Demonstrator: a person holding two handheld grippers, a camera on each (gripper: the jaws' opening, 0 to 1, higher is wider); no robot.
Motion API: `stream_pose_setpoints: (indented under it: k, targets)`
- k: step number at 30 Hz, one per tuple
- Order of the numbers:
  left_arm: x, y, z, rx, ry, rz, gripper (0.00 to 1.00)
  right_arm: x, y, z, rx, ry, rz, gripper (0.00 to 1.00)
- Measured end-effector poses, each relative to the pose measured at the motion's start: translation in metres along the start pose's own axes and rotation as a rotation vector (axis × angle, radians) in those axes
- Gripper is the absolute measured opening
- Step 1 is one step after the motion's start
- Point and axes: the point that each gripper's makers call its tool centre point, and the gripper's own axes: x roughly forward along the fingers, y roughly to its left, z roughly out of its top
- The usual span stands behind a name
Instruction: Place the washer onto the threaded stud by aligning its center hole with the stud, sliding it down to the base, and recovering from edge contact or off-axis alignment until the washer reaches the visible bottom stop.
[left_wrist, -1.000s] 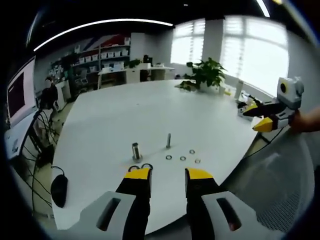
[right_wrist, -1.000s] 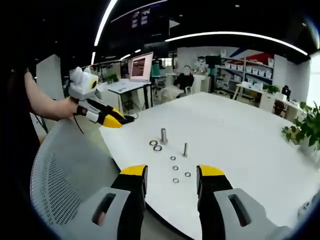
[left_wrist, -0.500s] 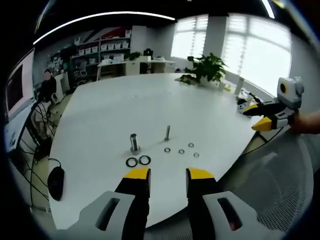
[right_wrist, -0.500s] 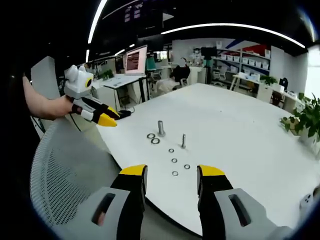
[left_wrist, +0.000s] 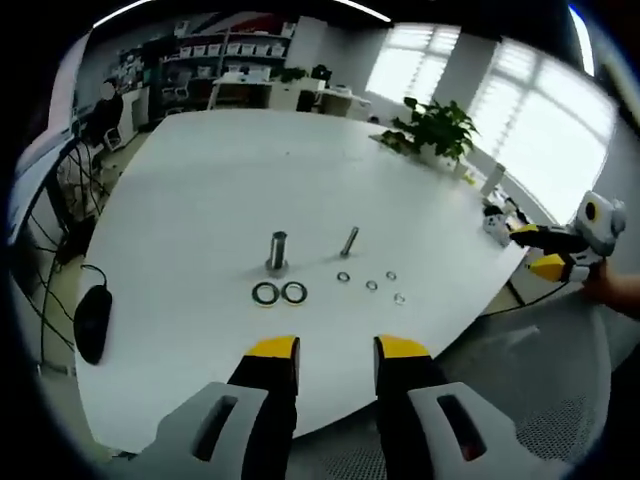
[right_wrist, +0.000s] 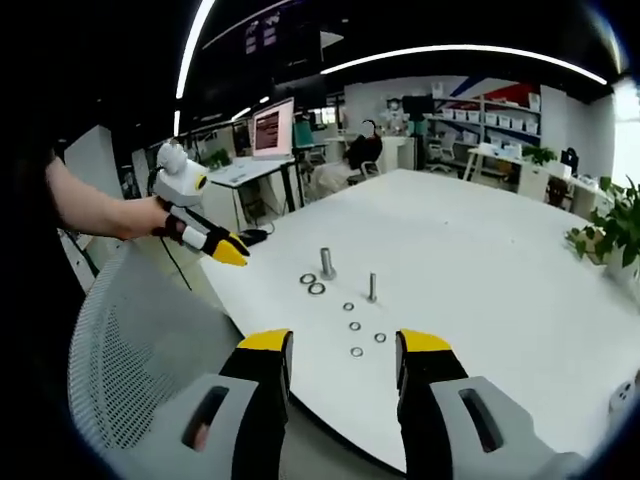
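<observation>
On the white table a thick stud and a thin threaded stud stand upright. Two large washers lie in front of the thick stud, and several small washers lie by the thin one. My left gripper hangs open above the near table edge, nothing between its fingers. In the right gripper view the thick stud, thin stud, large washers and small washers lie ahead of my open right gripper. The left gripper hovers at the table's left edge.
A black mouse and cables lie at the table's left side. A potted plant stands at the far right. A grey mesh chair is below the table edge. The right gripper is held off the table's right edge.
The left gripper view has risen and tilted down, so the studs and washers now sit higher and clearer. The left gripper has shifted slightly toward the table in the right gripper view. Nothing on the table moved.
</observation>
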Motion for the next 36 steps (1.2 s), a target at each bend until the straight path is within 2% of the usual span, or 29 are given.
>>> stream_pose_setpoints:
  k: [6,7,8,9,12,16,23,30,34,36]
  targets:
    - [0.022,0.029,0.005,0.085,0.079,0.026,0.3,0.0,-0.002,0.0,0.004,-0.003,-0.007,0.44]
    - [0.025,0.031,0.008,0.096,0.08,0.022,0.31,0.0,-0.001,0.0,0.004,-0.003,-0.006,0.44]
    - [0.031,0.031,0.015,0.11,0.054,0.002,0.32,0.001,-0.001,0.0,0.0,0.0,-0.005,0.44]
    - [0.034,0.033,0.016,0.104,0.062,0.008,0.32,0.001,-0.001,0.0,-0.003,0.001,-0.005,0.44]
    - [0.047,0.045,0.015,0.168,0.127,0.029,0.32,0.002,0.0,-0.002,-0.002,0.007,0.003,0.44]
    - [0.058,0.042,0.01,0.22,0.201,0.003,0.32,0.002,0.001,-0.003,-0.004,0.012,0.006,0.44]
    - [0.078,0.055,0.0,0.305,0.329,0.013,0.32,0.002,0.002,-0.003,-0.007,0.012,0.009,0.45]
    - [0.093,0.059,0.003,0.377,0.389,0.007,0.31,0.001,-0.003,-0.002,-0.002,0.004,-0.008,0.45]
    - [0.101,0.057,0.003,0.448,0.427,-0.018,0.31,0.001,-0.005,-0.002,0.0,0.003,-0.014,0.45]
    - [0.105,0.06,0.003,0.474,0.442,-0.008,0.32,0.001,-0.004,-0.002,-0.005,0.004,-0.013,0.45]
